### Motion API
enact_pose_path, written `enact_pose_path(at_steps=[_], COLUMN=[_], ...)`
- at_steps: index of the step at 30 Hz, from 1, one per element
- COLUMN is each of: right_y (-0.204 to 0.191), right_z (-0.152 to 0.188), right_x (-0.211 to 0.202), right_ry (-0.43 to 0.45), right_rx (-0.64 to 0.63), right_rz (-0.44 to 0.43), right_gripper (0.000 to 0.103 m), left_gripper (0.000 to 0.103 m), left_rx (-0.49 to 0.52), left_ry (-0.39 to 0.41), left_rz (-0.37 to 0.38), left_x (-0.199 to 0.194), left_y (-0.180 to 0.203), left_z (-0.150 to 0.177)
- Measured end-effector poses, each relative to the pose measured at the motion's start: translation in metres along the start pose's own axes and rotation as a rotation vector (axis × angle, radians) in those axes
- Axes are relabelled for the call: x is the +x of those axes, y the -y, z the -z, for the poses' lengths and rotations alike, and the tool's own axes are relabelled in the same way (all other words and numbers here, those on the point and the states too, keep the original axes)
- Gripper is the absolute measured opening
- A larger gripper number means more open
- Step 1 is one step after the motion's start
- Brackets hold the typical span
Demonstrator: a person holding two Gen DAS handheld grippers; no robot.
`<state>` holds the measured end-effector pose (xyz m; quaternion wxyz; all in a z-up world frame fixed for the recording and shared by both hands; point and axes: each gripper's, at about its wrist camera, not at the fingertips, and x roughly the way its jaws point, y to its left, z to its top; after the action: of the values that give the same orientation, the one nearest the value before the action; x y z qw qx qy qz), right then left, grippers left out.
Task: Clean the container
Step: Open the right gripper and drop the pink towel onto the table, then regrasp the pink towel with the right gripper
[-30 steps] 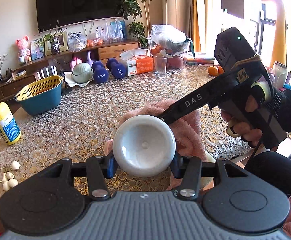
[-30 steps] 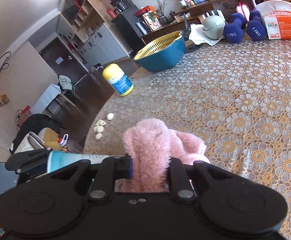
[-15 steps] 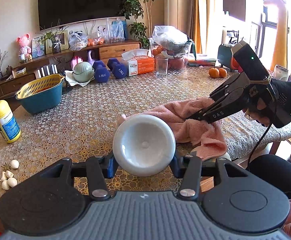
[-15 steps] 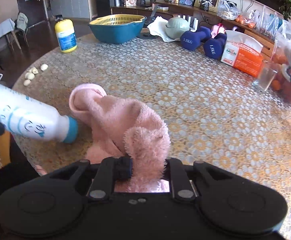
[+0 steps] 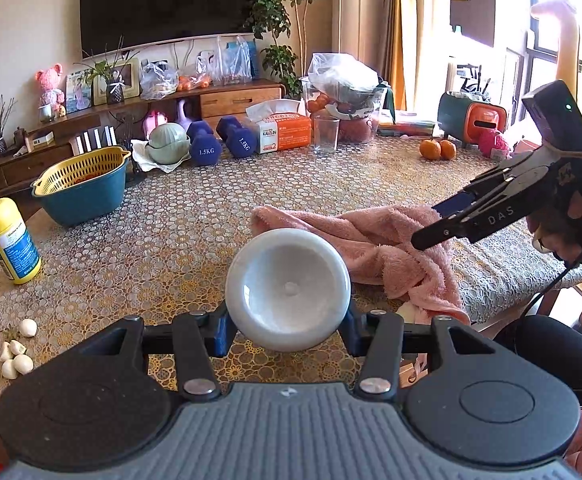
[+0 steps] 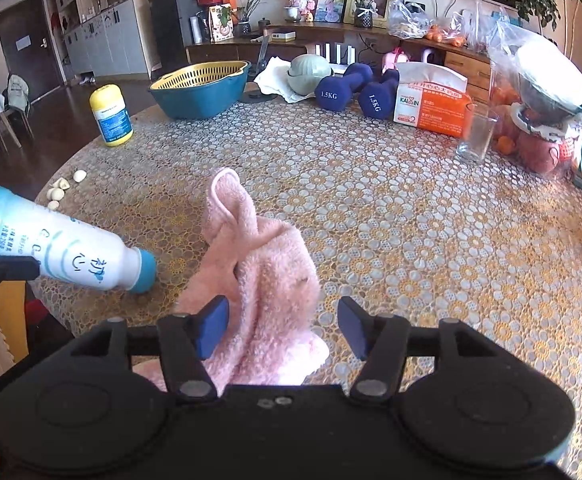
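Observation:
My left gripper [image 5: 288, 334] is shut on a white bottle [image 5: 288, 294], whose round base faces the left wrist camera. In the right wrist view the bottle [image 6: 63, 246] lies tilted at the left, its blue cap [image 6: 143, 266] down near the table. A pink towel [image 5: 375, 240] lies crumpled on the table just right of the bottle. My right gripper [image 6: 282, 326] is open, its blue pads [image 6: 211, 326] standing either side of the towel [image 6: 263, 264] without squeezing it. A gloved hand holds that gripper [image 5: 435, 224] at the right, over the towel's edge.
On the patterned round table [image 5: 171, 240] stand a blue basin with a yellow colander [image 5: 81, 188], a yellow bottle [image 5: 9, 240], two dumbbells [image 5: 219, 144], a tissue box [image 5: 283, 132] and a glass [image 5: 326, 134]. Garlic cloves [image 5: 15, 354] lie near the left edge, oranges [image 5: 437, 149] at the right.
My right gripper has opened and let go of the pink towel, which now lies on the table. It drew back to the right, away from the bottle. The left gripper kept still.

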<state>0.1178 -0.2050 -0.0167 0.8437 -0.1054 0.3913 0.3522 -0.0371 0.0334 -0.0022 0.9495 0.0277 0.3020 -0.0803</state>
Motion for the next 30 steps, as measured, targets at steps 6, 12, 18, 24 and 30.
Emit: enact_pose_path(at_steps=[6, 12, 18, 24, 30], right_y=[-0.019, -0.029, -0.046, -0.054, -0.038], right_z=[0.022, 0.035, 0.036, 0.035, 0.018], right_x=[-0.009, -0.001, 0.021, 0.036, 0.013], right_ry=[-0.014, -0.031, -0.043, -0.076, 0.031], right_rx=[0.049, 0.102, 0.064, 0.018, 0.105], right_rz=[-0.044, -0.05, -0.007, -0.007, -0.098], right_gripper=[0.064, 0.064, 0.064, 0.02, 0.014], left_gripper=[0.05, 0.05, 0.05, 0.05, 0.05], left_rx=[-0.007, 0.0, 0.003, 0.005, 0.009], left_ry=[-0.001, -0.003, -0.004, -0.004, -0.004], left_rz=[0.0, -0.004, -0.008, -0.008, -0.011], left_x=[0.0, 0.0, 0.0, 0.0, 0.001], left_y=[-0.001, 0.0, 0.002, 0.003, 0.003], left_z=[-0.001, -0.003, -0.004, -0.005, -0.006])
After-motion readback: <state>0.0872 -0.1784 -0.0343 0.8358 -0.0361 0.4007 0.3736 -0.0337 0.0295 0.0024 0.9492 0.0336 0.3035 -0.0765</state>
